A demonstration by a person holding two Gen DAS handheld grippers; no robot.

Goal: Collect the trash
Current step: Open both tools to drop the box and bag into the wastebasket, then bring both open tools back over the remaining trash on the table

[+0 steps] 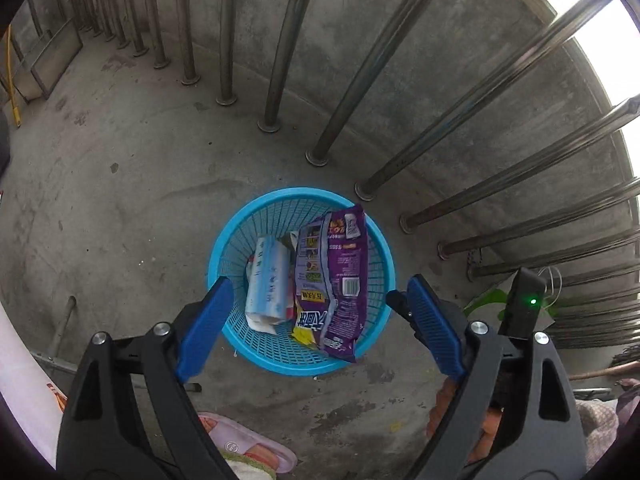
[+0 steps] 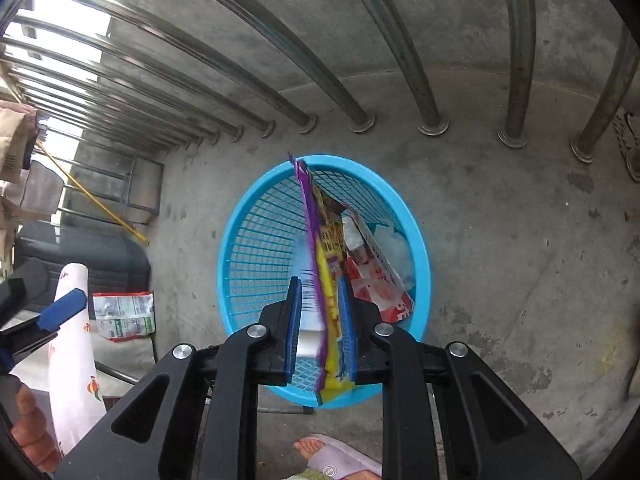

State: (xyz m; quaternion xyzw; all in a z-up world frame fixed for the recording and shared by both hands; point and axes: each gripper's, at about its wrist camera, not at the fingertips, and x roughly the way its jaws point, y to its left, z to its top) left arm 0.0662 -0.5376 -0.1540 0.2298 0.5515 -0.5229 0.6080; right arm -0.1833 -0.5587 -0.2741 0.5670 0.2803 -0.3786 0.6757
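Pinching the purple snack wrapper (image 2: 325,280) edge-on, the right gripper (image 2: 320,312) held it over the blue basket (image 2: 240,216) for dropping, while the left gripper (image 1: 316,320) hovered spread and empty at six o'clock of the rim.

The basket (image 1: 224,240) is shiny blue plastic with a net of little holes. Inside it, the purple snack bag (image 1: 346,276) is glossy, crinkly foil. Under the basket, the floor (image 1: 120,200) is rough, stained concrete. Behind the basket, the railing bars (image 1: 288,40) are smooth, shiny metal.
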